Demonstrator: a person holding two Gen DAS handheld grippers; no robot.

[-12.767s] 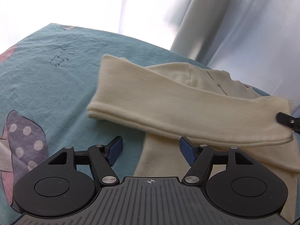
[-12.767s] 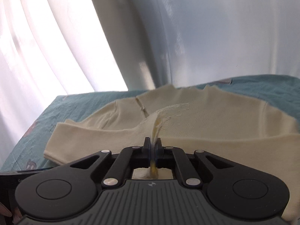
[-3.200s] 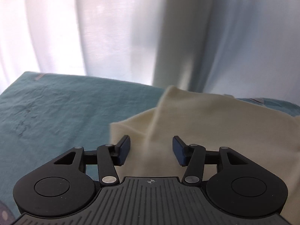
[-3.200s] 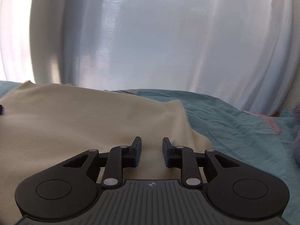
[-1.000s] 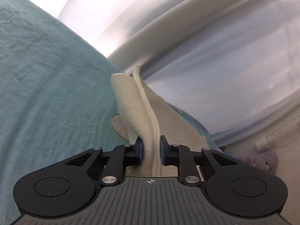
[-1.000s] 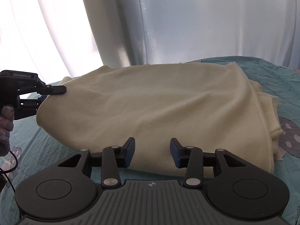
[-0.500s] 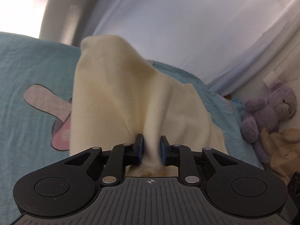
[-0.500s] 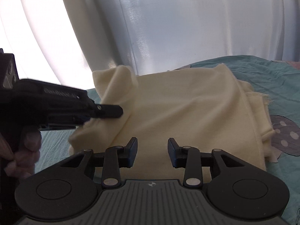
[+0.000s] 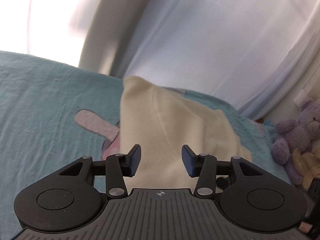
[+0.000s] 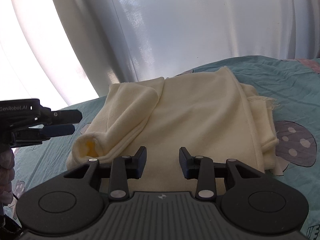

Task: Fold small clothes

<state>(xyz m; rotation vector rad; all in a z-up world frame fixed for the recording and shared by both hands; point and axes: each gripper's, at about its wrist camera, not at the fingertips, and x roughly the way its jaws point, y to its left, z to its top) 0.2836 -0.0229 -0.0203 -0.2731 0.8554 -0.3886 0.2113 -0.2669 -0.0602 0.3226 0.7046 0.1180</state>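
The cream garment (image 9: 170,124) lies folded on the teal sheet (image 9: 40,100) just ahead of the left gripper (image 9: 161,161), whose jaws, just opened, grip nothing; the right gripper (image 10: 162,163) hovers unclenched over its near edge.

The soft knitted garment (image 10: 190,120) is plain cream, showing yellow inside its rolled cuff (image 10: 89,147). Beneath it, the crumpled cotton bedsheet (image 10: 280,84) is teal, printed with purple white-dotted mushrooms (image 10: 296,143) and pink shapes. Behind the garment hang plain white curtains (image 10: 180,30); right of it sits a fluffy lilac teddy bear (image 9: 296,134).
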